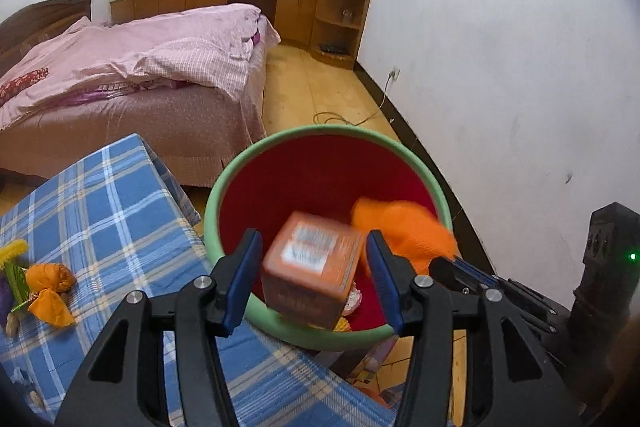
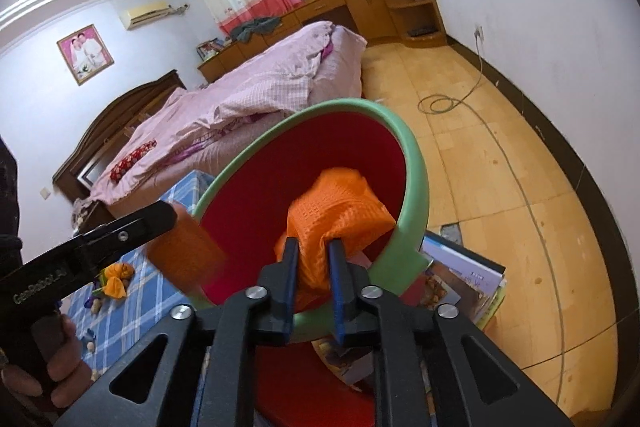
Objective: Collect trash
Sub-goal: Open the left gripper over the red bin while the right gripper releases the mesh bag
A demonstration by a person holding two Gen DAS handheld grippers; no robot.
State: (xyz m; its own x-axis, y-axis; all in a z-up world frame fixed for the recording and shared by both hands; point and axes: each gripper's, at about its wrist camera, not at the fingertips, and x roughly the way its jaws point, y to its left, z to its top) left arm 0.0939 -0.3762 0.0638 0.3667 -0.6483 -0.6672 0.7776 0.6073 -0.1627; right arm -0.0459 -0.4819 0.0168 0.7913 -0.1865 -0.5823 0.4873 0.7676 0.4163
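A red bin with a green rim (image 1: pixel 280 143) stands beside the blue plaid table (image 1: pixel 100 211); it also shows in the right wrist view (image 2: pixel 416 163). My left gripper (image 1: pixel 312 269) is open over the bin, and a blurred orange box (image 1: pixel 312 267) hangs between its fingers without touching them. My right gripper (image 2: pixel 314 269) is shut on a crumpled orange wrapper (image 2: pixel 340 211) above the bin's mouth; the wrapper shows in the left wrist view (image 1: pixel 404 227) too. More orange wrappers (image 1: pixel 50 291) and scraps lie on the table.
A bed with pink bedding (image 1: pixel 140 67) stands behind the table. Books or magazines (image 2: pixel 460 279) lie on the floor next to the bin. A cable (image 2: pixel 440 103) runs across the wooden floor to a wall socket. Wooden cabinets (image 1: pixel 320 11) line the far wall.
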